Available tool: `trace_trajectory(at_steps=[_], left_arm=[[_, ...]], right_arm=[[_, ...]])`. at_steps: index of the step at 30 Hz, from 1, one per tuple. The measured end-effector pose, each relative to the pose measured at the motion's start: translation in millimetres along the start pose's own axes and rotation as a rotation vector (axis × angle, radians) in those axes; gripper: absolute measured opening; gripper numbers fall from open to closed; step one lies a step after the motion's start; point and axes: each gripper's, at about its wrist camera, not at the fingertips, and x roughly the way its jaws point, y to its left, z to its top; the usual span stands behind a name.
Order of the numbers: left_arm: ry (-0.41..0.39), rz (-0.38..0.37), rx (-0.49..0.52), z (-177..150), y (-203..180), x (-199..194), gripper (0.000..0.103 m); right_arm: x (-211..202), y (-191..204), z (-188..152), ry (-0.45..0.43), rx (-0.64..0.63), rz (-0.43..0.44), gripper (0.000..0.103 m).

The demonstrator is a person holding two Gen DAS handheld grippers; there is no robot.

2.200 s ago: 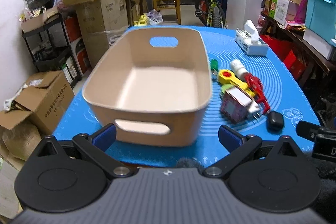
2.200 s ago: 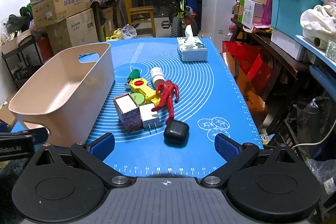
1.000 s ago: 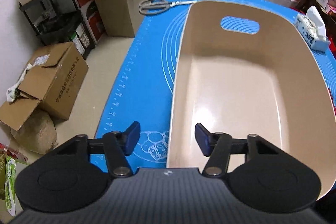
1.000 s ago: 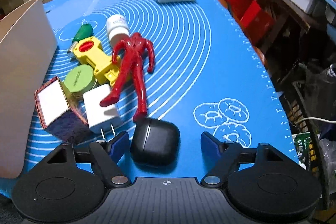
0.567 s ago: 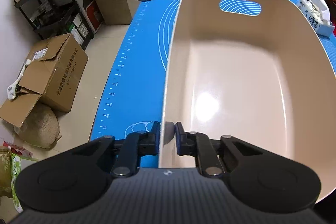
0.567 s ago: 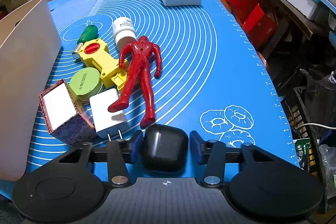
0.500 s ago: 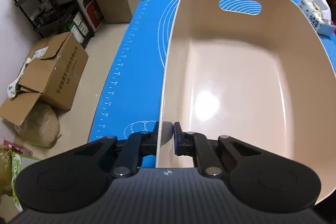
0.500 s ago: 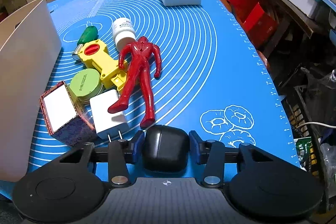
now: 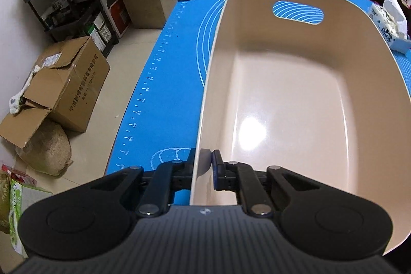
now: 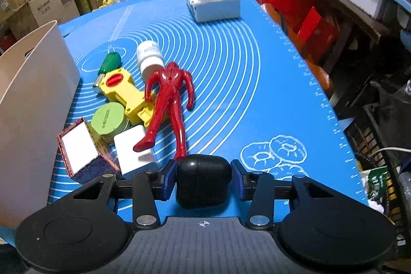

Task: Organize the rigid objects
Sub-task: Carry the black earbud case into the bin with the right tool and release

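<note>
Two grips are set at once: the right gripper [image 10: 203, 177] has its blue pads pressed against both flanks of a black earbud case [image 10: 203, 179], jaws partly closed around it, while the left gripper [image 9: 204, 166] is pinched nearly shut on the near left rim of the beige plastic bin [image 9: 295, 99], one pad outside the wall and one inside. Both sets of jaws have just been closing, each onto its object. The step in hand looks like the first pickup, with the bin steadied; next the case likely needs lifting clear and carrying left over the bin wall. The case is glossy, rounded and smooth, so it may slip. Just ahead of the right fingers lie a white charger plug [image 10: 136, 150], a red toy figure [image 10: 168, 104], a green round tin [image 10: 109, 120] and a small patterned box [image 10: 79, 149], all on the blue mat [image 10: 257, 84]. The bin holds nothing.
</note>
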Motion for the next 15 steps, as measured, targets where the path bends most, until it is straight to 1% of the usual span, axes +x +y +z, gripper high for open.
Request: trace_trajectory(at_steps=[4,8,12,15], left_arm=[[-0.012,-0.009,-0.005,-1,1,0,0.013],[-0.021,-0.01,-0.014,-2,1,1,0.013],[-0.022,-0.019,-0.022,-2,3,1,0.012],[-0.025,-0.027,-0.029,-2,4,2,0.012]], right_arm=[[-14,-3,3,-0.043,0.013,-0.01,0.051],[-35,2,16,-0.115,0.016,-0.009,0.051],[-61,19,36,-0.197,0.004,0.025,0.051],[-79,42,51,-0.258,-0.029,0.068,0.051]])
